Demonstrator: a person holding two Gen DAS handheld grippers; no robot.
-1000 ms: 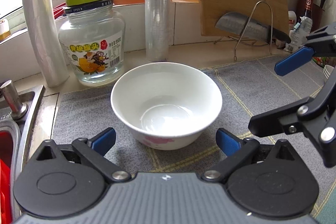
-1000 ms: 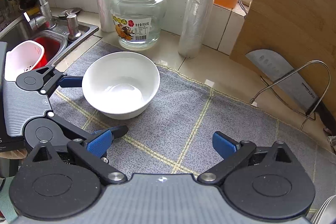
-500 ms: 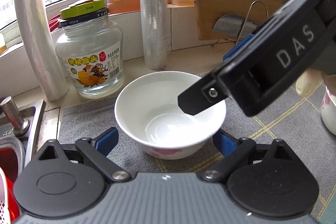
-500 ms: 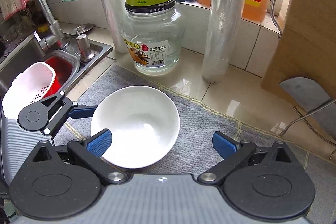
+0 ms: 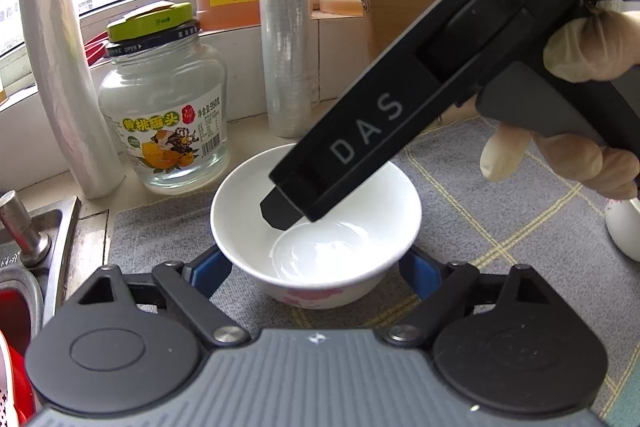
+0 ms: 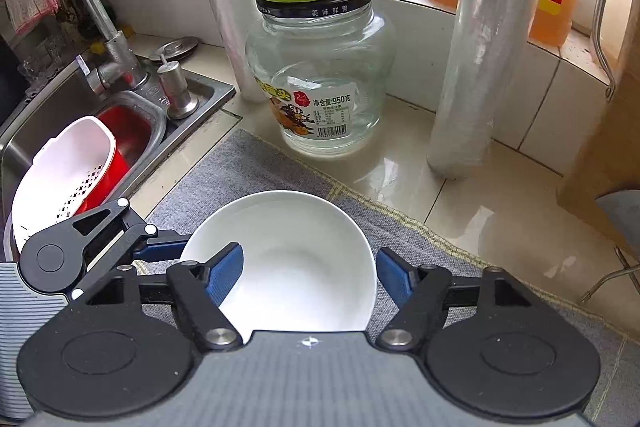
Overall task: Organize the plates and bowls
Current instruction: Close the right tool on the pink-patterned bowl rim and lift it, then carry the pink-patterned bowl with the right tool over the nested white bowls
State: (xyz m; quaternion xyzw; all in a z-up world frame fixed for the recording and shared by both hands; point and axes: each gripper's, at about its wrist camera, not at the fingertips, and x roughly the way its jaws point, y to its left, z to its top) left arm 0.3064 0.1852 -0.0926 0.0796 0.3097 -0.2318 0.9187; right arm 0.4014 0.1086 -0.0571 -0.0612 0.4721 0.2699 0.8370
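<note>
White bowl [image 6: 288, 263] upright on the grey mat [image 6: 256, 167] of the worktop, in front of the glass jar [image 6: 320, 75]. Right gripper [image 6: 308, 275]: jaws narrowed onto the bowl's near-right wall, one blue pad inside the bowl, the other outside the rim. Left gripper [image 5: 316, 267]: jaws closing, the bowl's base between them, pads just beside its sides. Sink [image 6: 132, 131] lies left of the bowl.
</note>
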